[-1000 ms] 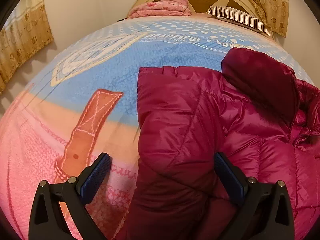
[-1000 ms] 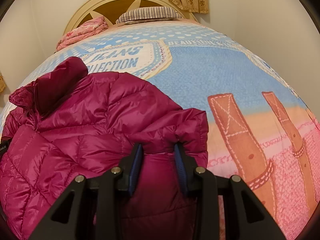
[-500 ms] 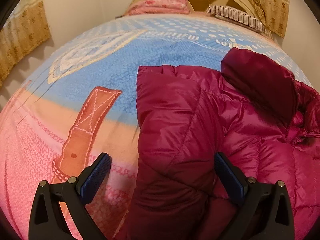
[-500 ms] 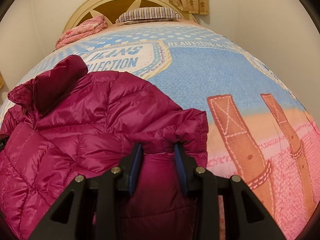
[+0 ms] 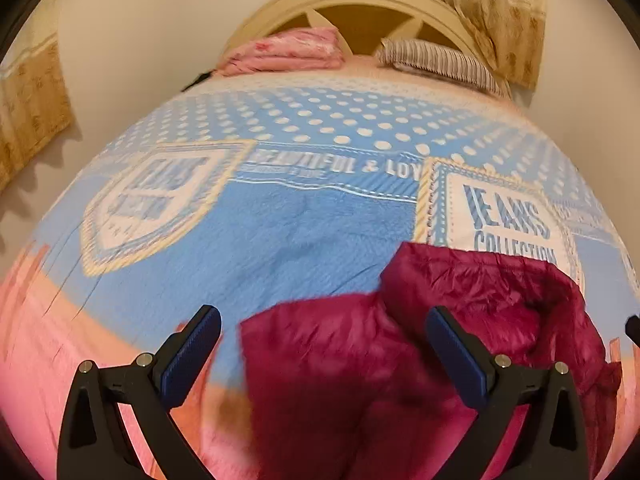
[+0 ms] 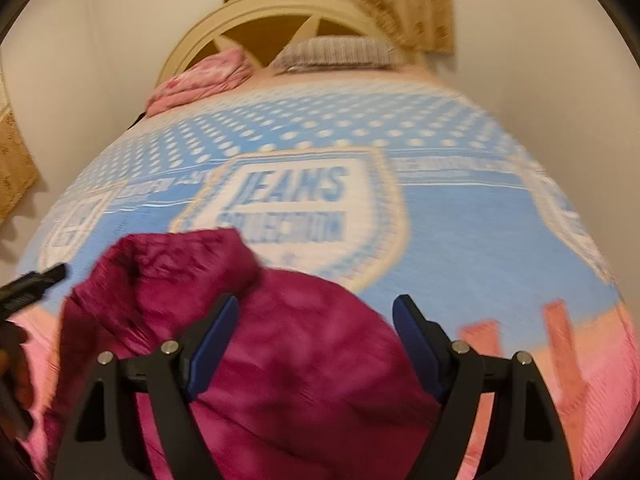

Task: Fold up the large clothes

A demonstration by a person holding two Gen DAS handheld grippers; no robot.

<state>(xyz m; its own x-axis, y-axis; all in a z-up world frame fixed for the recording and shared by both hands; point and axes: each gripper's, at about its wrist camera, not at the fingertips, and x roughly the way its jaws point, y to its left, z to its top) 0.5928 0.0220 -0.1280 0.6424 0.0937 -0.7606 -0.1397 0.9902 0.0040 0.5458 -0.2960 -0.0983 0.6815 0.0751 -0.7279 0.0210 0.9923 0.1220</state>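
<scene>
Shiny magenta puffer jacket lies bunched at six o'clock, blurred; left gripper apart, right gripper opening, both empty.

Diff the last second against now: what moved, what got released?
The right hand-held gripper let go of the magenta puffer jacket; its jaws are opening, pads off the fabric. Both views pulled up and back, so the jacket sits lower in frame and more bedspread shows. The left hand-held gripper stayed open. The jacket still lies folded on the bed.
</scene>
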